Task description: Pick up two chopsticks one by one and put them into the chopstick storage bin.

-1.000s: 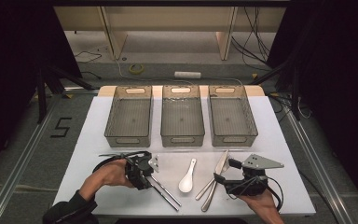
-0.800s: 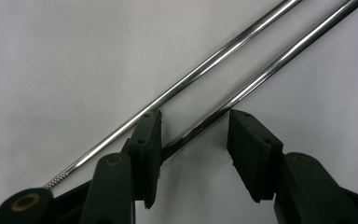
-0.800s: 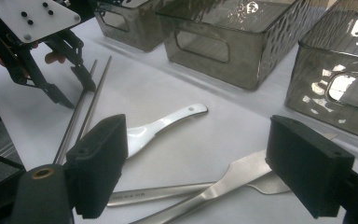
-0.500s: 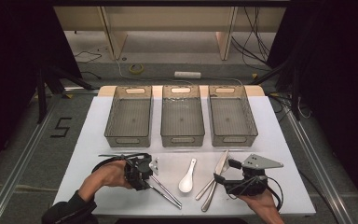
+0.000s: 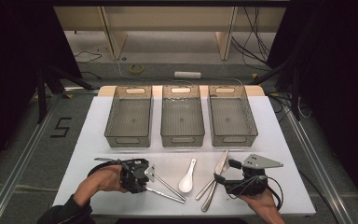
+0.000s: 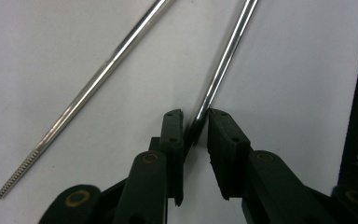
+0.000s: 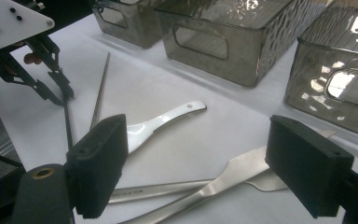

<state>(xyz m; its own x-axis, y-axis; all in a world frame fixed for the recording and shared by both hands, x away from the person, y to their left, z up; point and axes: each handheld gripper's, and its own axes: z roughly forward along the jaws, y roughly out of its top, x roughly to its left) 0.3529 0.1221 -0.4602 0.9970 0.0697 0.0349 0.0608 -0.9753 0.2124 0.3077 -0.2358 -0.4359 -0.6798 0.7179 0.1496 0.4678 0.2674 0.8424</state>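
Two metal chopsticks are lying on the white surface [image 5: 279, 140] near the person's left side, and the left hand-held gripper [image 6: 196, 122] is working on one of them. In the left gripper view, the gripped chopstick [image 6: 228, 51] is running up and away from between the black jaws, its near end sitting in the narrow gap; the other chopstick [image 6: 93, 88] is lying apart to the side, angled away. The jaws have just been closing around that near end and are now standing narrow, one pad seeming to touch the metal. Whether both pads are pressing firmly is hard to tell, so the pickup is probably just beginning and the chopstick is not yet lifted.

In the high view, the left hand-held gripper [image 5: 144, 175] is hiding the chopsticks' near ends. A white spoon [image 5: 188, 176] is lying just beside the chopsticks, and metal cutlery [image 5: 214, 182] is lying crossed nearby, too overlapped to sort out. The right hand-held gripper [image 7: 200, 158] is hovering over that cutlery with its jaws wide and nothing between them. Three empty bins [image 5: 182, 139] are standing in a row beyond.
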